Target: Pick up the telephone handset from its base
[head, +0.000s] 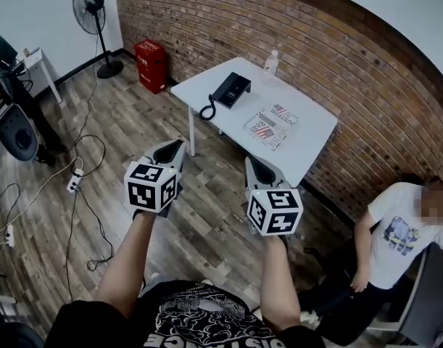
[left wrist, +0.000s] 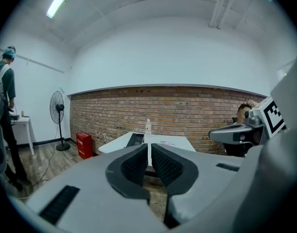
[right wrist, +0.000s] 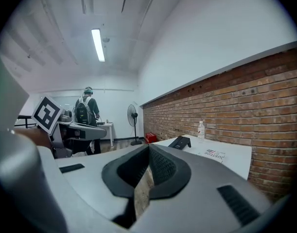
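Note:
A black telephone [head: 230,90] lies on the white table [head: 308,133] by the brick wall, its handset resting on the base and its coiled cord [head: 206,111] hanging over the near edge. Both grippers are held in the air well short of the table, over the wooden floor. My left gripper [head: 170,151] is shut with nothing in it. My right gripper [head: 258,169] beside it is also shut and empty. The left gripper view has the telephone [left wrist: 135,140] far ahead, just above the closed left gripper [left wrist: 149,148]. In the right gripper view the telephone [right wrist: 180,142] stands to the right of the shut right gripper [right wrist: 148,150].
Magazines [head: 272,125] and a water bottle [head: 271,63] share the table. A red box [head: 151,64] and a standing fan [head: 90,9] are at the back left. Cables and a power strip [head: 75,182] lie on the floor. A person [head: 395,241] sits at the right by the wall.

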Demonstrator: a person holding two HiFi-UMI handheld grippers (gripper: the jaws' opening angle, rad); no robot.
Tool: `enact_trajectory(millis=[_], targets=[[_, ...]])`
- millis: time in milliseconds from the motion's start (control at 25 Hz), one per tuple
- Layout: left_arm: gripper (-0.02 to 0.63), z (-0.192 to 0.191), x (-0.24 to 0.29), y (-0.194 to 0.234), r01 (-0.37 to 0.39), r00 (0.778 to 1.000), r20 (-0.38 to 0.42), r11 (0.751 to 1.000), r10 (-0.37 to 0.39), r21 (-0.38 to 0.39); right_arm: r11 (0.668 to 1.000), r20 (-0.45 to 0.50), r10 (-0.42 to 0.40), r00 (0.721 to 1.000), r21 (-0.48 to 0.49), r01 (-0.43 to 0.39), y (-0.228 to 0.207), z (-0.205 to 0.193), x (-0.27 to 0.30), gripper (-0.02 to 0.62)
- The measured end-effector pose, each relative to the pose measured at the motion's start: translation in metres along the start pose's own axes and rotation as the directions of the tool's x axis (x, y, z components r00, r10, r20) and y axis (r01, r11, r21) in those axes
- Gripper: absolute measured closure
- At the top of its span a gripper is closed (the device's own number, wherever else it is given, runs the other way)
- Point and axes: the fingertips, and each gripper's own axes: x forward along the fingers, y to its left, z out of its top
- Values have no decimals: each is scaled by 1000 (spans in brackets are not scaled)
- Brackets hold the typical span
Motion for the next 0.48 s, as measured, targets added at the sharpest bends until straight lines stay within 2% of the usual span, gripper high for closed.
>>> enact_trajectory(millis=[360, 480], targets=[[587, 4, 33, -1, 8, 1000, 3, 1000, -8, -26, 1000, -6, 21, 1000, -2, -21, -24, 0, 18, 595], [527, 5, 45, 6, 19, 1000, 1, 999, -19, -35, 1000, -10, 12, 1000, 3, -12, -31, 0, 30, 595]])
